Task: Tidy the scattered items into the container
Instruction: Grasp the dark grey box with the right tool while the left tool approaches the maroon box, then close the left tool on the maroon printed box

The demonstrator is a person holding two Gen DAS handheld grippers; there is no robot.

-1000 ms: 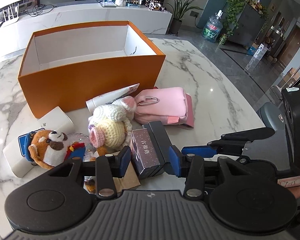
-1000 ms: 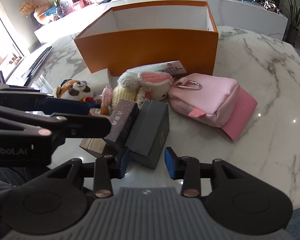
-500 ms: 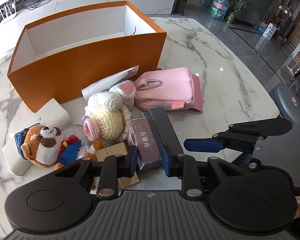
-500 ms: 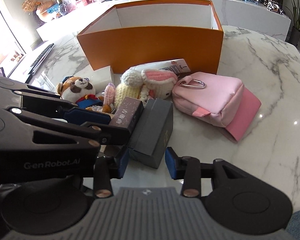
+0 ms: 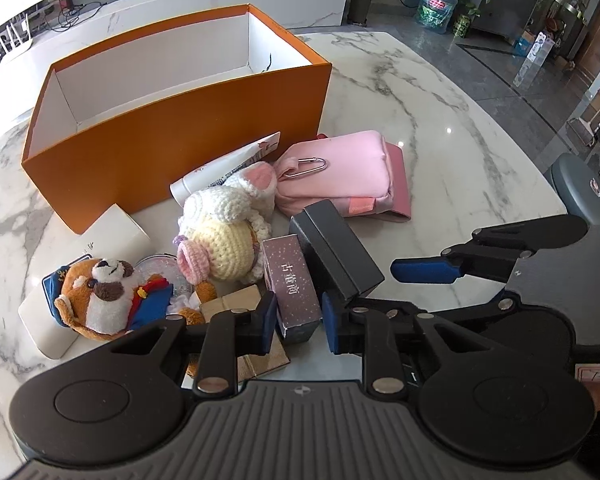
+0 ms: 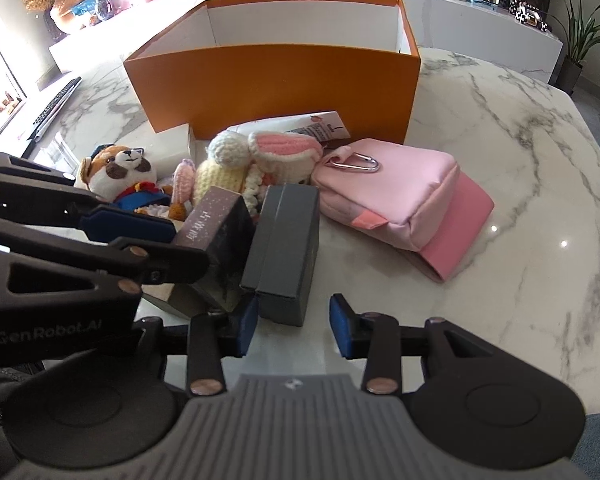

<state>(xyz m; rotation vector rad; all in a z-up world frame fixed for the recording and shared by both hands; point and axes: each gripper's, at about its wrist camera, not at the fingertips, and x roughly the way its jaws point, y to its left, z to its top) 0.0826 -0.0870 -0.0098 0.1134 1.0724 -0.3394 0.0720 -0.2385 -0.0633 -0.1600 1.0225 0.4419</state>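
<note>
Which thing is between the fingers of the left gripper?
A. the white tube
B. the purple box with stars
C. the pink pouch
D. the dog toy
B: in the left wrist view the left gripper has its blue fingers on both sides of the near end of the purple box, pressing on it, while the pink pouch, the dog toy and the white tube lie farther away.

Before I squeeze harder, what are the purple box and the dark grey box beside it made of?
Purple box: seemingly printed cardboard, matte with speckled pattern, crisp folded edges. Dark grey box: likely rigid paperboard, matte and plain, with a lid seam showing from the right wrist view. Both look stiff.
</note>
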